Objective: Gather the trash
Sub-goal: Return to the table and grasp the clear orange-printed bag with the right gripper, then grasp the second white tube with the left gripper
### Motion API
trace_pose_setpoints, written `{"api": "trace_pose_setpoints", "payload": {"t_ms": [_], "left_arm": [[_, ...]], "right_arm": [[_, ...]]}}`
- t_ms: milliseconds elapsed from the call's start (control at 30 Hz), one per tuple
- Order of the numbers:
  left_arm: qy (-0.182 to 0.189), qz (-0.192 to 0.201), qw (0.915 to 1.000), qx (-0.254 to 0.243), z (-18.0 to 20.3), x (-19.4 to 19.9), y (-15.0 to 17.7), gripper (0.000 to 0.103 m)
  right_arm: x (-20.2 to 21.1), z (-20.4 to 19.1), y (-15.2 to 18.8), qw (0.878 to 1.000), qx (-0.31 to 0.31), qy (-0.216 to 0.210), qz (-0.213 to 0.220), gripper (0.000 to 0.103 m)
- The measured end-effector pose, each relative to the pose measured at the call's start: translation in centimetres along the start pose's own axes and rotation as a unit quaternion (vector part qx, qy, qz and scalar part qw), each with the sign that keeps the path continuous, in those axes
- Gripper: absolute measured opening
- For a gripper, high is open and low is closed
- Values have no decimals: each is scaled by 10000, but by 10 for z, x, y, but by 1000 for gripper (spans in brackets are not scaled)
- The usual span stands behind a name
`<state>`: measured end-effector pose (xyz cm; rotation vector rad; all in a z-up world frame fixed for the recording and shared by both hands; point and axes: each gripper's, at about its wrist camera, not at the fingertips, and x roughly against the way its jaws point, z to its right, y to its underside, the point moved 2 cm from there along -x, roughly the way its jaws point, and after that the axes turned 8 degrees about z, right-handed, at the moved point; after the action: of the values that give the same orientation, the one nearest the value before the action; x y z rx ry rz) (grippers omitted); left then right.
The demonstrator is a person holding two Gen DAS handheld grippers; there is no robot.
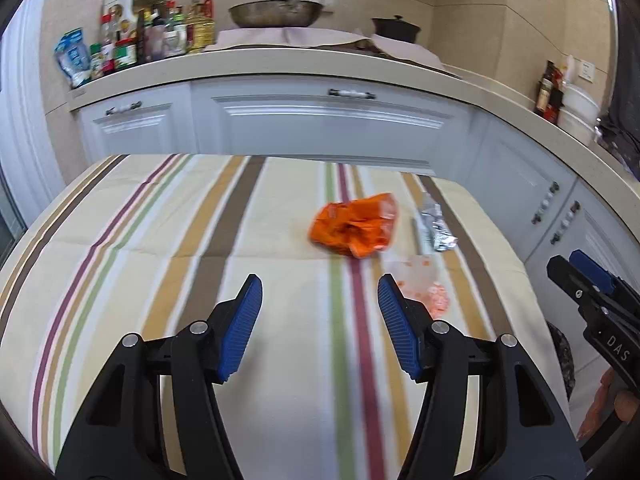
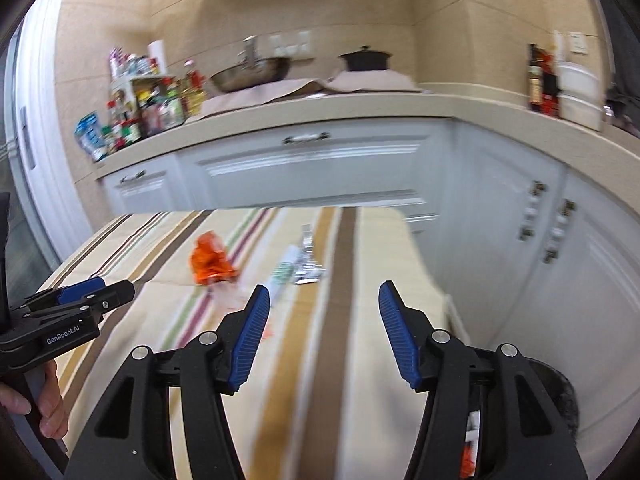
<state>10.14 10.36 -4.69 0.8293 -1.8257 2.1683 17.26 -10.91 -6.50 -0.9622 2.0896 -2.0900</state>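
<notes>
A crumpled orange wrapper point(image 1: 354, 229) lies on the striped tablecloth point(image 1: 160, 240); it also shows in the right wrist view point(image 2: 210, 260). A silver foil wrapper point(image 1: 436, 226) lies to its right, also in the right wrist view point(image 2: 308, 258). A clear wrapper with orange print point(image 1: 424, 284) lies nearer, beside my left gripper's right finger. A white-green wrapper point(image 2: 282, 274) lies by the foil. My left gripper point(image 1: 320, 292) is open and empty above the cloth. My right gripper point(image 2: 324, 300) is open and empty, nearer the table's right edge.
White cabinets point(image 1: 320, 120) and a counter with bottles point(image 1: 152, 36), a pan point(image 1: 276, 12) and a black pot point(image 1: 394, 28) stand behind the table. A dark bin point(image 2: 556, 396) with trash inside sits at the table's right side.
</notes>
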Motion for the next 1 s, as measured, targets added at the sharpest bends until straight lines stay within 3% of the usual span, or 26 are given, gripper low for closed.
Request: {"api": "trace_pose_setpoints", "payload": {"t_ms": [267,533,733,1000], "left_arm": [[-301,-95,9989,333,-53,-8,4,59],[-457,-192,9974,526,-83,-20,7,59],[-405,-296,9970,598,-85,-29,8,59],[-204,-378,9978,507,-68,-40,8,59]], "right_arm": [[-39,-55,8,9976,328,-449,-412,57],[-75,-77,16,9941,491,-485,-834,57],[-94,-76,24,9909,421,-447,-1198,28],[-83,-67,21,9924,399,-438,-1075,23]]}}
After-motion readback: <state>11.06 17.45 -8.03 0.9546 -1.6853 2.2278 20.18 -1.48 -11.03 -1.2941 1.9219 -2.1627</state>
